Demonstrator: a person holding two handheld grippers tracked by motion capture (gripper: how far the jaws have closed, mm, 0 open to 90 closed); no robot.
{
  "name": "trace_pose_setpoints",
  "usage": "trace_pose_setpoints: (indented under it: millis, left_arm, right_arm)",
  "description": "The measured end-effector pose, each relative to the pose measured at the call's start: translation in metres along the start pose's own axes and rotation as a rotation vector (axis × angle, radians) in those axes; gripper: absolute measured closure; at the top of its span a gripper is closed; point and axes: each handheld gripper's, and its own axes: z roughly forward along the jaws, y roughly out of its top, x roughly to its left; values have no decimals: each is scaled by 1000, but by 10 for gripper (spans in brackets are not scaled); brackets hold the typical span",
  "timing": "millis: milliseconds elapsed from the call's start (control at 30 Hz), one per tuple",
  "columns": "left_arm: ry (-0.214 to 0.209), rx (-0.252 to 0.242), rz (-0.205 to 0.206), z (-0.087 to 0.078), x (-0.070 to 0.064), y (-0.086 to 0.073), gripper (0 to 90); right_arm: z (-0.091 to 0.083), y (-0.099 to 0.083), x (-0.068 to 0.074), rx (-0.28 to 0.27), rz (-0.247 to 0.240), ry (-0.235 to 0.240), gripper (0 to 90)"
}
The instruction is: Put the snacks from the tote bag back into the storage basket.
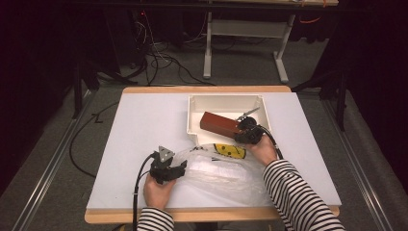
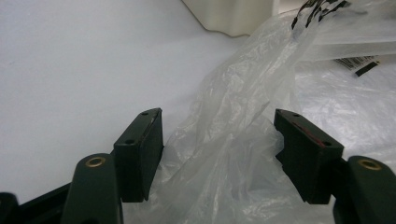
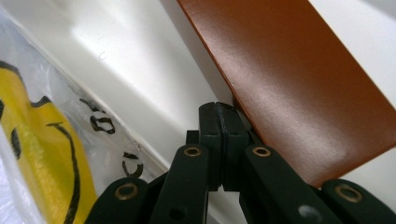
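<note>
Crinkled clear plastic of the bag (image 2: 224,154) bulged up between the spread jaws of the left claw (image 2: 218,156), which stood released around a fold without pinching it. On the desk (image 1: 144,125) the bag lay flat along the near edge, its mouth with the yellow smiley print (image 1: 230,150) turned toward the white bin (image 1: 194,115). The right claw (image 1: 246,131) was at the bin's near rim, jaws clenched together, and beside them lay the brown box (image 1: 219,124), tilted over the bin's wall. By my judgement the job of packing the bag was only at its beginning: the box was not yet out of the bin, and the bag was neither gripped nor held open.

Whether the clenched jaws actually pinched an edge of the box or merely touched it could not be told; the right gripper view cut off the contact. A small silvery object (image 1: 248,114) deeper in the bin was too small to identify, and the bag's contents were blurred by its creases.
</note>
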Motion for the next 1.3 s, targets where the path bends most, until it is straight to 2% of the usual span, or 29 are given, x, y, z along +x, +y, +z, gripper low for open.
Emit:
trace_pose_setpoints:
  millis: [133,533,1067,1300]
  left_arm:
    - [0,-1,-1,0,0,0,346]
    - [-3,-2,-6,0,0,0,345]
    - [-1,-5,-5,0,0,0,345]
    - [0,-5,-4,-1,0,0,344]
  right_arm:
    - [3,3,-2,7,15,-7,900]
    - [10,19,-6,26,15,-30,900]
    - [12,24,-18,27,67,-56,900]
    - [23,28,-22,32,97,-50,900]
